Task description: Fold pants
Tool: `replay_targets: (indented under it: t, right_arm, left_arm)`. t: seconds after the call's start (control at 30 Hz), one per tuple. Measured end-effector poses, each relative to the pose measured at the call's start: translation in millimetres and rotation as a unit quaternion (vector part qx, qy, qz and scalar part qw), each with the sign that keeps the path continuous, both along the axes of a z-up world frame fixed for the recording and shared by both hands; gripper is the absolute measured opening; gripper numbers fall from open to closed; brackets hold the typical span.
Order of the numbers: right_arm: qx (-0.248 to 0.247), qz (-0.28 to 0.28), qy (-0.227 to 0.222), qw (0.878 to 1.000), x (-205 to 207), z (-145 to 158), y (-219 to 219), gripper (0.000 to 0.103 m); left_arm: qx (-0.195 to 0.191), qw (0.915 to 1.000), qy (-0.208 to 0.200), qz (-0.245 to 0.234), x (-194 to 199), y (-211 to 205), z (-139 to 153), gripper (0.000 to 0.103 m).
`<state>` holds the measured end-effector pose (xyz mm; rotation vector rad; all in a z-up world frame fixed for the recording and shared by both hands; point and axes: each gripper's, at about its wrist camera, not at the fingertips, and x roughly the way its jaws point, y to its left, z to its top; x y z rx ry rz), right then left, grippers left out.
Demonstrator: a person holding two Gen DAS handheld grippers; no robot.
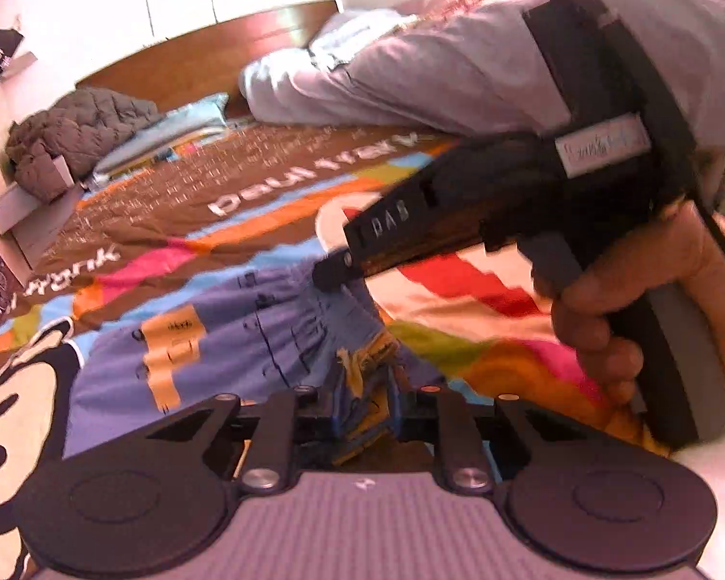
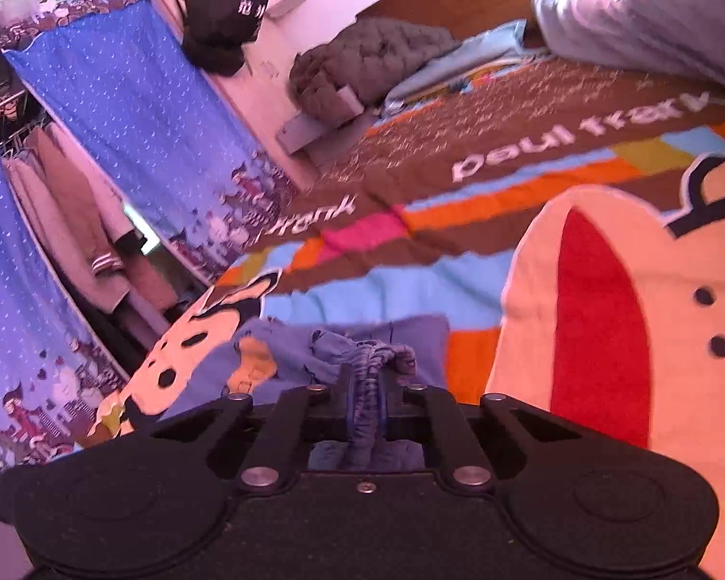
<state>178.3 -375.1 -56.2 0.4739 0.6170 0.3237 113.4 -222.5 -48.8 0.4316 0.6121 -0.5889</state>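
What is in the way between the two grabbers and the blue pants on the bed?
Nothing visible. The left gripper is already shut on a bunched edge of the blue pants, and the right gripper is shut on their gathered waistband. The pants lie on the colourful blanket, with nothing on top of them.

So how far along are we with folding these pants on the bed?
Early. Done: both ends are gripped. The left gripper is shut on a bunched blue and yellow edge of the pants, and the right gripper is shut on the gathered waistband. In hand: holding the garment on the blanket. Left: no neat fold shows yet; the fabric lies rumpled, so the folding itself remains.
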Motion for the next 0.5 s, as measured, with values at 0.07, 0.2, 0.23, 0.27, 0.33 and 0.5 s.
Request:
replay_targets:
  t: [0.07,0.2,0.23,0.27,0.33,0.5]
  right_arm:
    - [-0.021,-0.001,0.004,1.000,-1,3,2,0.009]
    - [-0.018,-0.005,0.050,0.999,7,-12,-3,0.029]
    - [0.001,-0.015,0.052,0.999,6,-13,-9,0.041]
    - [0.018,-0.027,0.048,0.998,4,-12,-16,0.043]
    - [0.015,-0.046,0.034,0.998,-2,-6,-24,0.047]
    - [-0.083,-0.026,-0.043,0.995,-17,15,0,0.073]
  left_arm:
    - [0.006,0.9999,0.015,-0.002,2,-1,-3,0.020]
    - [-0.043,0.9985,0.034,0.008,0,22,14,0.035]
    - [-0.060,0.9974,0.035,0.019,-2,34,20,0.052]
    - [-0.077,0.9957,0.028,0.042,-4,48,26,0.058]
    - [-0.096,0.9894,-0.001,0.109,-6,76,34,0.063]
    - [-0.135,0.9483,-0.035,0.285,3,132,42,0.076]
